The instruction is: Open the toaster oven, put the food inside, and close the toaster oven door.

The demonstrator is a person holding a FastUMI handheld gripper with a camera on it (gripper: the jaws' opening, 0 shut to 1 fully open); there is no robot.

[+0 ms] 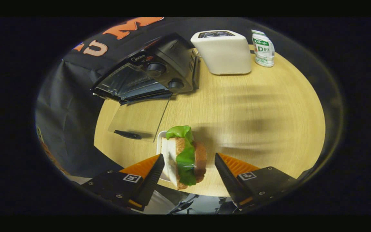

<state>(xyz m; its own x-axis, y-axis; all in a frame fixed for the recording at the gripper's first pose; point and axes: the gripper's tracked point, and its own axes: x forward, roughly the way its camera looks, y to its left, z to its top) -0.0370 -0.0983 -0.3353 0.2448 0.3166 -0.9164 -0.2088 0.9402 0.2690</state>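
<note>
Your gripper (189, 167) has its fingers spread apart, with the sandwich (185, 158) standing on edge between them, close to the left finger and clear of the right. Beyond them, off to the left, the toaster oven (150, 75) sits with its glass door (138, 119) dropped open onto the wooden table (253, 116).

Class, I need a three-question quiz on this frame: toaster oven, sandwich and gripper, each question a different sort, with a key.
1. True or false: the toaster oven door is shut.
2. What lies between the gripper fingers: A milk bottle, B sandwich, C white toaster?
3. Fill in: the sandwich leans on a white ____ on the table.

Key: 1 false, it lies folded down; 2 B, fingers open, one touching at most; 3 dish.
</note>
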